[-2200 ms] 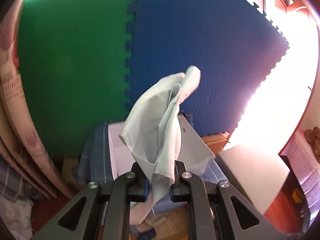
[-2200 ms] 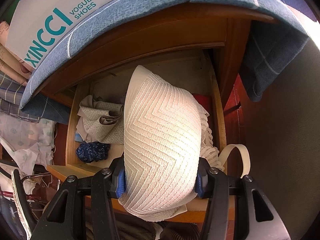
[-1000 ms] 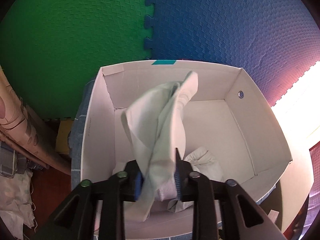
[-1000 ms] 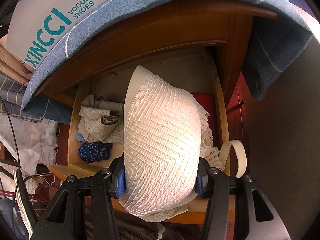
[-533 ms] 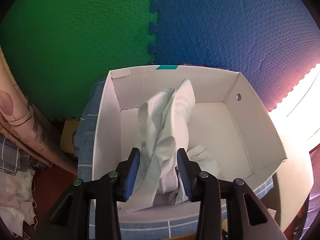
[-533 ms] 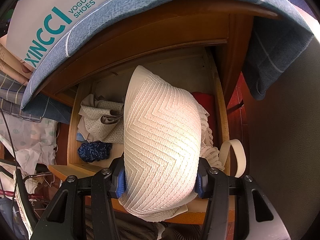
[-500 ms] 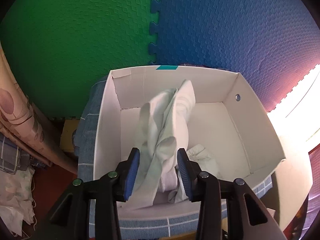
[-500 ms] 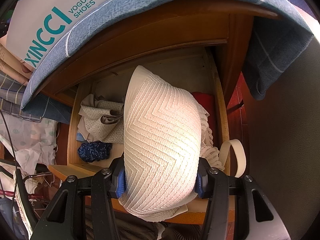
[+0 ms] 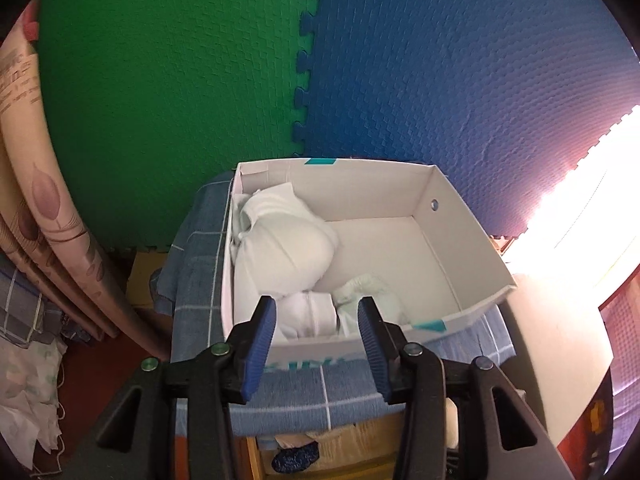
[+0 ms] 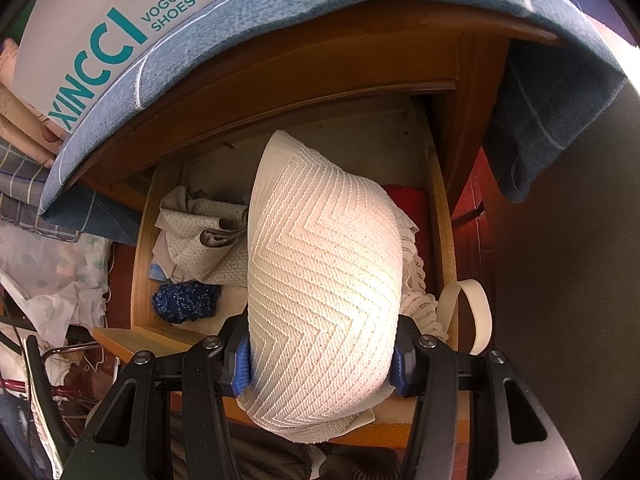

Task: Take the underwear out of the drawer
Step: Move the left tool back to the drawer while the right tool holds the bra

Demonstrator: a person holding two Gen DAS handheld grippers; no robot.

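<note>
A green foam mat [image 9: 160, 92] and a blue foam mat [image 9: 460, 72] interlock along a toothed seam and fill the back of the left wrist view. In front of them a white shoe box [image 9: 460, 216] sits on a blue checked cloth [image 9: 200, 256] draped over a wooden cabinet [image 10: 320, 68]. In the right wrist view the same cloth hangs over the cabinet's top edge, and the box side above it bears teal lettering.

Below the cabinet top the wooden drawer [image 10: 440, 216] stands pulled open. Inside it lie a grey patterned garment [image 10: 200, 236] at the left, a small dark blue sparkly piece [image 10: 184, 302] near the front left corner, and something red [image 10: 408, 204] at the right, mostly hidden.

The right gripper [image 10: 322, 364] is clamped on a white zigzag-textured bra [image 10: 324, 272], its blue pads pressing both sides of the padded cup; the cup stands over the open drawer, and a white strap [image 10: 476, 312] loops out beside the right finger.

The left gripper [image 9: 316, 344] stands above the near wall of the shoe box, its jaws having just been opening, now apart with nothing between them. In the box lie a pale rounded garment [image 9: 288, 248] against the left wall, and two smaller white bundles [image 9: 312, 316] beside it at the near wall.
</note>
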